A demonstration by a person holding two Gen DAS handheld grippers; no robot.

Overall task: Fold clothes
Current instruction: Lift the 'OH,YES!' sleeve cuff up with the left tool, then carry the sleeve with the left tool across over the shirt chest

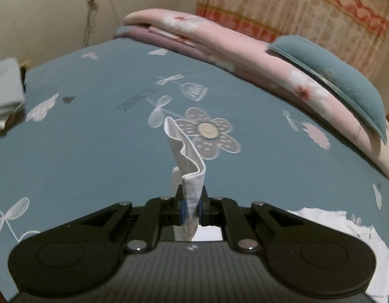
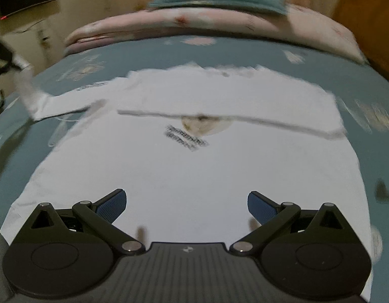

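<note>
The left gripper (image 1: 191, 208) pinches the white shirt's (image 2: 194, 176) sleeve (image 1: 186, 156), while the right gripper (image 2: 186, 203) hangs wide open, empty, over the shirt's middle.

**A bedroom in a home**

A bed (image 1: 98, 151) fills both views, covered by a blue sheet printed with white flowers and butterflies. Along its far edge lies a folded pink quilt (image 1: 245, 48) with a teal pillow (image 1: 333, 75) on top (the quilt has a blossom pattern). Behind stand a patterned curtain (image 1: 295, 5) and plain cream walls (image 1: 42, 7).
</note>
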